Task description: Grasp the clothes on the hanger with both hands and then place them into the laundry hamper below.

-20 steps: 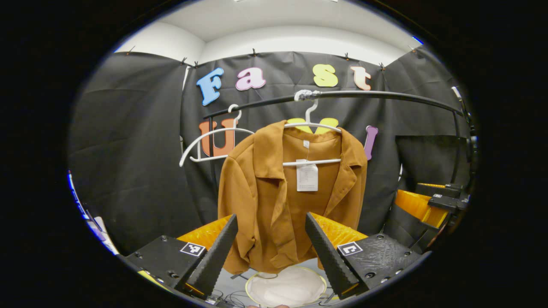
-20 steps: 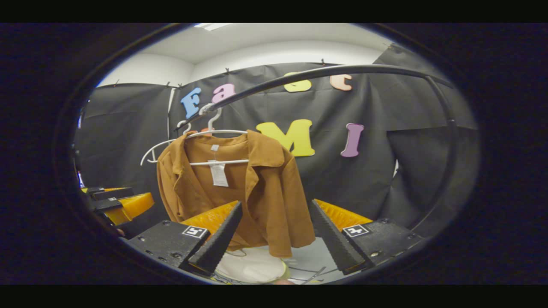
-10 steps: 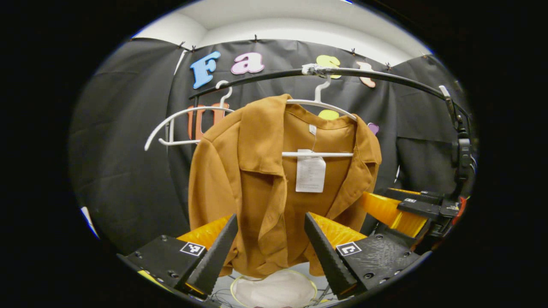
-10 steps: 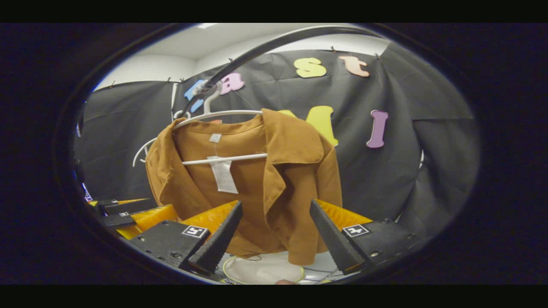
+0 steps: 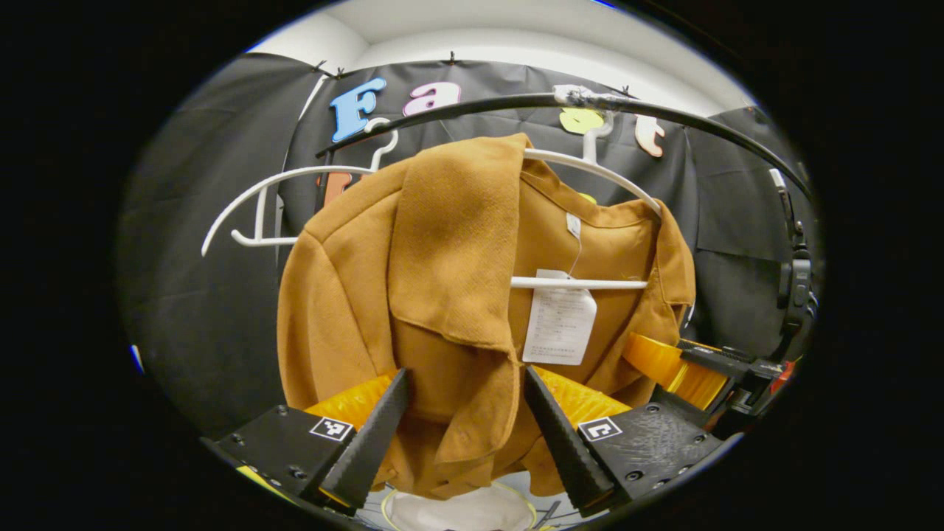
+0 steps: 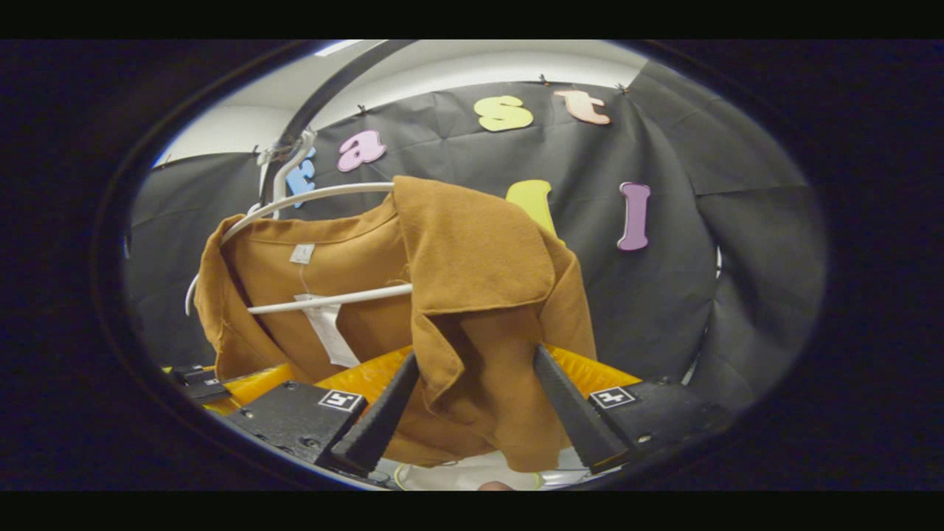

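Both the left tool [image 5: 461,420] and the right tool [image 6: 476,413] gape wide around the soft brown woven jacket [image 5: 442,295], gripping nothing.

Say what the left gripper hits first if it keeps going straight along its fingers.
Most likely the jacket: its front panel hangs squarely between the open fingers of the left gripper, with the lapel just above. Depth is hard to judge, so cloth may already lie between the tips. Nothing else shows in that line.
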